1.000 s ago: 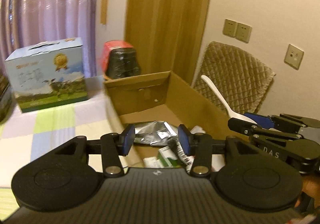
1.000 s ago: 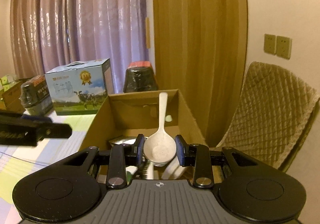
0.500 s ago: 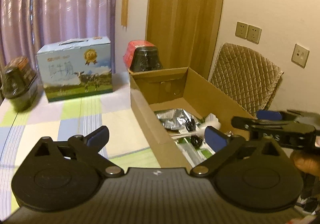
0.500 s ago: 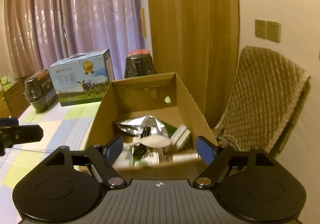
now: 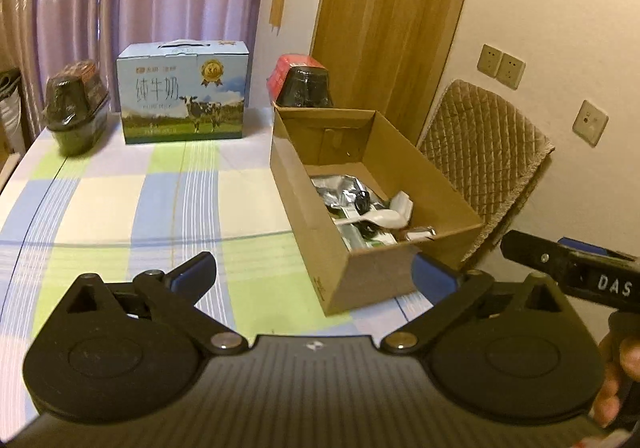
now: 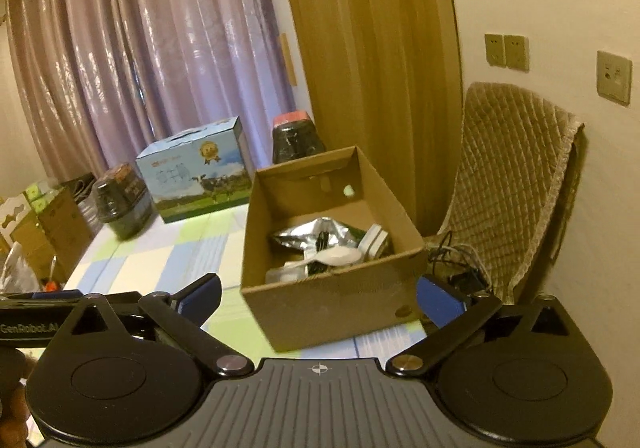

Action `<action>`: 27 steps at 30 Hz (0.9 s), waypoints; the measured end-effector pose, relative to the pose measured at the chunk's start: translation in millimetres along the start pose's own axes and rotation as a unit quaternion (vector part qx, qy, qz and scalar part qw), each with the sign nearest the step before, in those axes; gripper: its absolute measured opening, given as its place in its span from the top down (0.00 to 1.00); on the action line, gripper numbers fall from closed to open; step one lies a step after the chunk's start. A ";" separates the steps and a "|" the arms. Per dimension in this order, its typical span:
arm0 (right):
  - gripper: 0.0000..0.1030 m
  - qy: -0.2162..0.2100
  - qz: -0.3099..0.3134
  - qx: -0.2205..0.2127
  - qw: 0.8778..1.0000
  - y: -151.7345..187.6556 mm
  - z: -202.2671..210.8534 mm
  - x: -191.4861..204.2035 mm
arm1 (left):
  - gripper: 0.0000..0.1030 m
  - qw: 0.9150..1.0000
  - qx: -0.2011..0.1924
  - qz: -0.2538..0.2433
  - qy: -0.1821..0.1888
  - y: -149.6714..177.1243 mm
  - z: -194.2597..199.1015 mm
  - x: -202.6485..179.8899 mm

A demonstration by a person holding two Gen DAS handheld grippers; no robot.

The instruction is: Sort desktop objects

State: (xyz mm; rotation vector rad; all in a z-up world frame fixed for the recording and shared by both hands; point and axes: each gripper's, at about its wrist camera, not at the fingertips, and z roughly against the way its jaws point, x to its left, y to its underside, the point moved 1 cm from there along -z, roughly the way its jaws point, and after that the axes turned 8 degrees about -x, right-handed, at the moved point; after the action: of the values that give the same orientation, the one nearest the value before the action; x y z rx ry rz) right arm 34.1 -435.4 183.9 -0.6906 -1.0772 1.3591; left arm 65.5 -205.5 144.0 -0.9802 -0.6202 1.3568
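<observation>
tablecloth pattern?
Tablecloth: checked in pale blue, light green and white, with thin stripes. Clearest in the left wrist view.

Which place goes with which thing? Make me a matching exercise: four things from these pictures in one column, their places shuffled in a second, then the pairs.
Things
1. white spoon
2. milk carton
3. quilted cushion
4. wall sockets

Places
A. draped over the chair beside the table
B. inside the cardboard box, on top of the other items
C. on the wall above the chair
D. standing on the checked tablecloth before the curtain

Pairs: 1-B, 2-D, 3-A, 4-C
</observation>
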 end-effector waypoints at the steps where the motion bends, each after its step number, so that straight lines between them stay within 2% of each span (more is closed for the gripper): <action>1: 0.02 0.001 -0.002 0.000 1.000 1.2 6.2 0.9 | 0.01 1.000 0.003 -0.003 -0.001 1.0 4.9 -2.7; 12: 0.02 0.028 -0.002 0.013 1.000 13.6 47.8 -6.4 | 0.01 1.000 0.023 -0.004 -0.006 10.7 46.5 -23.1; 27: 0.02 0.009 -0.001 0.008 1.000 9.6 56.8 -0.7 | 0.01 1.000 0.025 0.001 -0.002 18.5 55.5 -38.1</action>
State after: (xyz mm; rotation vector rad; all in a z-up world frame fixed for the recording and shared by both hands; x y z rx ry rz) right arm -21.0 -445.5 197.5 -0.6880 -1.0519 1.3555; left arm 3.3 -231.8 161.7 -0.9386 -0.5864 1.3694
